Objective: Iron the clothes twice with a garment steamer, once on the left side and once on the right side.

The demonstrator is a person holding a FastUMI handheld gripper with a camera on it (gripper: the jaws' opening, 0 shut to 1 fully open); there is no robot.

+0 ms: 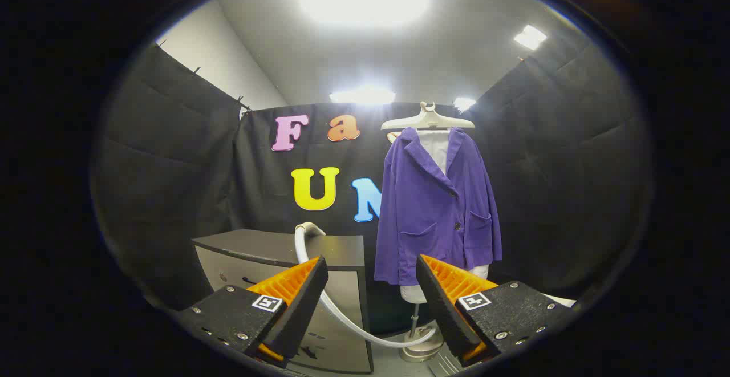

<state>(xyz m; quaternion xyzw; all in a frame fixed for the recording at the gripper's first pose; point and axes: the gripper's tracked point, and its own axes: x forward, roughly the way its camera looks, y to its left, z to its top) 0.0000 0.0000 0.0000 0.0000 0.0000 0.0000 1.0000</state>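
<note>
Gripper (372, 291) jaws spread, empty. Steamer hose (336, 308) loops ahead (snag risk) before the purple jacket (433, 211).

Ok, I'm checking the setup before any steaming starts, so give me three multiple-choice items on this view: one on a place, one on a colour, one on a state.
1. Where does the jacket hang?
A. on a hanger on a stand, beyond the fingers
B. folded on the cabinet
C. between the fingers

2. What colour is the jacket?
A. green
B. purple
C. red

3. How does the gripper stand?
A. shut on the hose
B. shut on the jacket
C. open, holding nothing

Answers: 1 A, the jacket hangs from the hanger, right of the cabinet. 2 B, the cloth is purple over a white form. 3 C, the fingers stand wide apart and the hose runs beyond them, untouched.
</note>
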